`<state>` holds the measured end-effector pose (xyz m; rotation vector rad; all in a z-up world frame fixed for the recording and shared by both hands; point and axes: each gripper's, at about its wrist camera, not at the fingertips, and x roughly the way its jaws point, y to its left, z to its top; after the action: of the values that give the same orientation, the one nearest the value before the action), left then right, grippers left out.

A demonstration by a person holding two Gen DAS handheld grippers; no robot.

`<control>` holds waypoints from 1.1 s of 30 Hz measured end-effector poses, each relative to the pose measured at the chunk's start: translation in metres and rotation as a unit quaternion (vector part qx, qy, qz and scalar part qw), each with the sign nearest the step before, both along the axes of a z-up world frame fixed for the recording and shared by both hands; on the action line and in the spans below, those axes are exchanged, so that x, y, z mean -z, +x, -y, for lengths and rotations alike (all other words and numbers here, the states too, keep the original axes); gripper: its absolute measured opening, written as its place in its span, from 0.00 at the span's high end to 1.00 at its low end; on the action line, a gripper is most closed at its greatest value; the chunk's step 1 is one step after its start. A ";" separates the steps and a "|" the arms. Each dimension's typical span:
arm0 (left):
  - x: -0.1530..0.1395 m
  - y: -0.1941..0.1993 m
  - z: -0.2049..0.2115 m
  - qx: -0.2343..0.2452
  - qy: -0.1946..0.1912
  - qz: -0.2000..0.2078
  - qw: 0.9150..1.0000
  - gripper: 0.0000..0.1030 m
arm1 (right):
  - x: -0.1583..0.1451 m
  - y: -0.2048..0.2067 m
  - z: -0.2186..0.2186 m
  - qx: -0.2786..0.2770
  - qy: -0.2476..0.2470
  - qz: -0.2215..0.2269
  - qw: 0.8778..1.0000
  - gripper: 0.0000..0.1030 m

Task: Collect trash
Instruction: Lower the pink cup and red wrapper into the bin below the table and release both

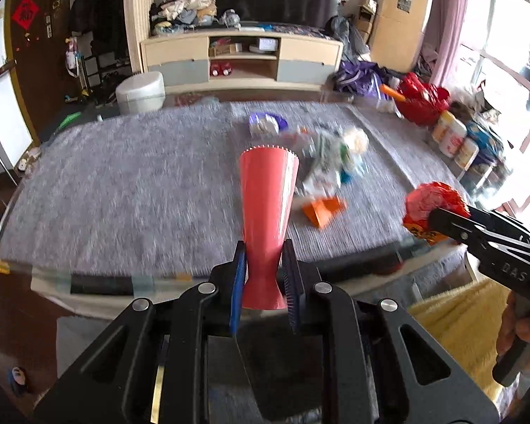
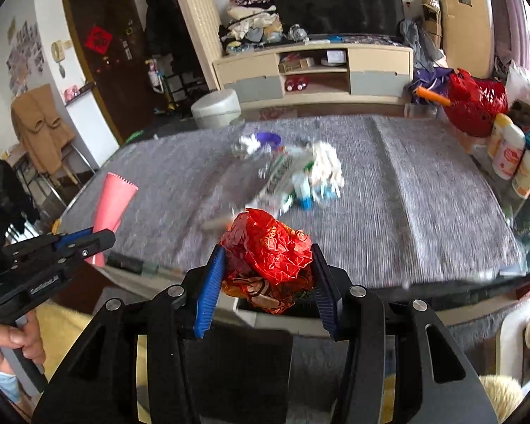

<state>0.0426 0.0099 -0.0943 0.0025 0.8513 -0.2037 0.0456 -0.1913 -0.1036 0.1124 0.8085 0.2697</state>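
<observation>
Keep left fingers (image 1: pixel 242 272) pinched on pink wrapper (image 1: pixel 268 212), right fingers (image 2: pixel 212 282) clamped on red wrapper (image 2: pixel 270 258), both clear of the counter (image 1: pixel 123 194).

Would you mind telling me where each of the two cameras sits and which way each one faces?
Left wrist: sits on the left gripper, facing across the grey table toward the TV cabinet; its fingers clamp a pink wrapper; the right gripper and hand show at right.
Right wrist: sits on the right gripper, facing likewise; it clamps a crumpled red wrapper; the left gripper and hand show at left.
Shared: table, trash pile, cabinet, both wrappers.
</observation>
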 end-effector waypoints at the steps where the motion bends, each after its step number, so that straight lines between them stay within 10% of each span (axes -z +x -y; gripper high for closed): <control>1: 0.004 -0.005 0.001 0.003 -0.002 -0.005 1.000 0.82 | 0.006 -0.004 -0.001 -0.002 -0.002 -0.007 1.000 0.53; 20: 0.152 -0.055 0.021 0.027 -0.042 -0.183 0.982 0.82 | 0.134 -0.033 -0.026 -0.020 -0.009 -0.160 0.987 0.53; 33: 0.187 -0.052 0.029 0.040 -0.033 -0.225 0.973 0.81 | 0.160 -0.026 -0.039 -0.023 -0.002 -0.202 0.979 0.49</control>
<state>-0.0096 -0.0192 -0.2811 -0.0752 1.2979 -0.3154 0.0194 -0.1525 -0.2640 0.1480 1.2174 0.2935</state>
